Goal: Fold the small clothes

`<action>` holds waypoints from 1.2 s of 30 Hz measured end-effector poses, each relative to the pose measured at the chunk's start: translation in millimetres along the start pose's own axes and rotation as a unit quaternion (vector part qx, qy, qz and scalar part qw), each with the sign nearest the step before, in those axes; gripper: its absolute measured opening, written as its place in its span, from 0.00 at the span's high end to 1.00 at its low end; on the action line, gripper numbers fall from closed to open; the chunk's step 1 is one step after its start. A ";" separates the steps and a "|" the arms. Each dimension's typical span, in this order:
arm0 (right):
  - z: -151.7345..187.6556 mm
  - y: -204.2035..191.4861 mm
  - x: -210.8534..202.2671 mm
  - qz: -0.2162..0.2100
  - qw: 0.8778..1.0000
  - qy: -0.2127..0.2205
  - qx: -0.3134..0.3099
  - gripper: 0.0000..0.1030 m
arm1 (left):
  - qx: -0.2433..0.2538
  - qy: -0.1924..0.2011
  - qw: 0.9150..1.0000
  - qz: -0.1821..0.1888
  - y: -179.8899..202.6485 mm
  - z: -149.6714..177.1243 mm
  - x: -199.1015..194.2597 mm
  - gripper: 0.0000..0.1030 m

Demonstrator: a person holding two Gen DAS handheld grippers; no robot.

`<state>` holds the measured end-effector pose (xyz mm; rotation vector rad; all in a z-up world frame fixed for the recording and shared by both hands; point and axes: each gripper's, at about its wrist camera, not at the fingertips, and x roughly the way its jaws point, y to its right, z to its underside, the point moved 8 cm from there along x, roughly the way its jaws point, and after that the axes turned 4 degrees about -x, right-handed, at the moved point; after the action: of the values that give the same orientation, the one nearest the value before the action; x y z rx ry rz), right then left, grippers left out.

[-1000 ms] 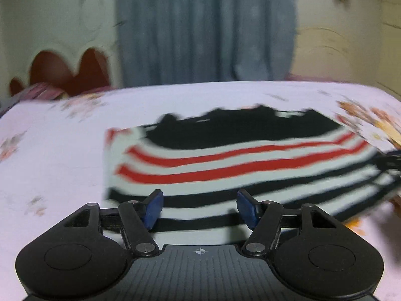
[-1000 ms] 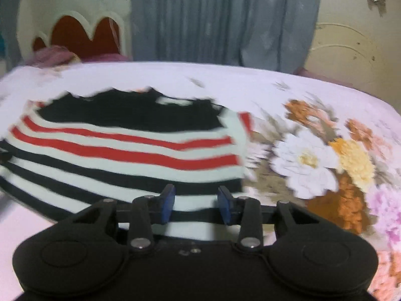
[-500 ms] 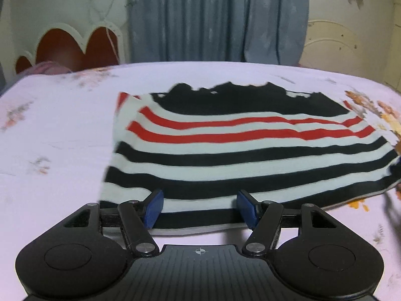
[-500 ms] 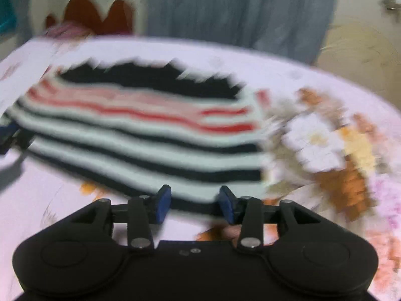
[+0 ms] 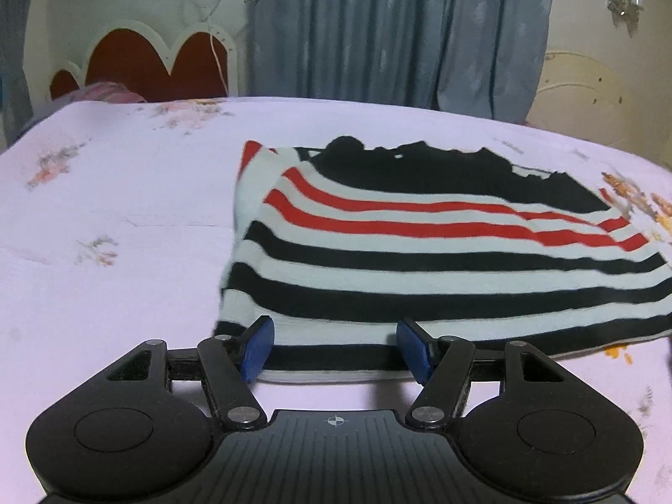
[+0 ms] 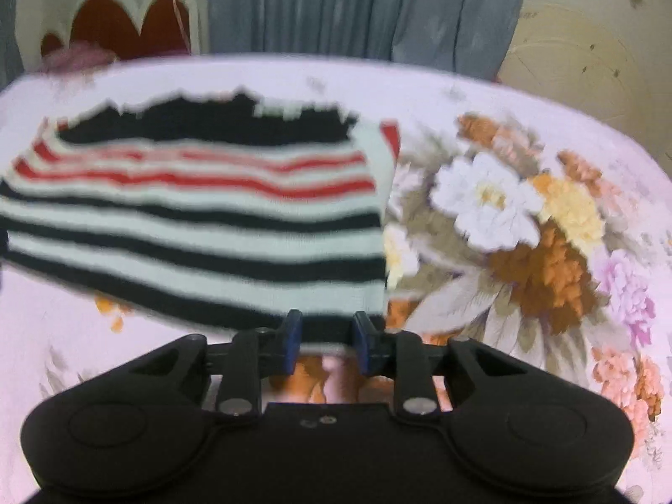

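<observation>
A folded striped garment (image 5: 441, 260), black at the far end with red, white and black bands, lies flat on the bed. In the left wrist view my left gripper (image 5: 336, 346) is open, its blue pads (image 5: 257, 348) set wide apart over the near hem by the garment's left corner. The right wrist view is blurred. There the striped garment (image 6: 201, 227) reaches down to my right gripper (image 6: 324, 338). Its jaws are closing at the near right corner, with the black hem between them and a gap still showing.
The bed sheet (image 5: 109, 227) is pale pink with a large flower print (image 6: 525, 227) right of the garment. A red scalloped headboard (image 5: 147, 63) and grey curtains (image 5: 378, 29) stand behind the bed.
Both grippers have come closer to the garment's near hem. The right jaws have narrowed around its corner. The left jaws keep the same width.
</observation>
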<state>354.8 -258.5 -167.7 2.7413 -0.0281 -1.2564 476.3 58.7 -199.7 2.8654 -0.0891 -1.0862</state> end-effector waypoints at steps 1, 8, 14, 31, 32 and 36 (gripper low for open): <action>0.7 0.9 0.7 -0.001 1.000 0.001 0.002 0.78 | -0.005 -0.005 1.000 0.003 -2.0 2.2 2.3 0.38; 4.0 3.0 0.2 -0.003 1.000 -0.007 0.003 0.72 | -0.022 -0.002 1.000 0.000 -7.0 -3.2 -10.5 0.38; 1.7 -0.7 -22.5 -0.026 0.999 0.028 0.013 0.71 | -0.096 0.011 0.995 -0.001 -23.4 13.7 -38.3 0.38; -66.6 -76.0 19.5 -0.165 0.984 0.052 0.034 0.97 | -0.456 0.057 0.882 0.103 -73.1 21.6 35.6 0.66; -72.1 -81.6 25.2 -0.169 0.984 0.051 0.033 0.97 | -0.457 0.058 0.881 0.104 -73.4 18.3 39.6 0.66; -91.5 -101.4 48.2 -0.176 0.983 0.047 0.030 0.97 | -0.446 0.054 0.888 0.099 -74.0 3.0 51.5 0.77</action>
<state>451.9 -151.5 -157.2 2.9464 0.4524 -1.2128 514.8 128.1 -242.7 2.0151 0.1015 -0.6653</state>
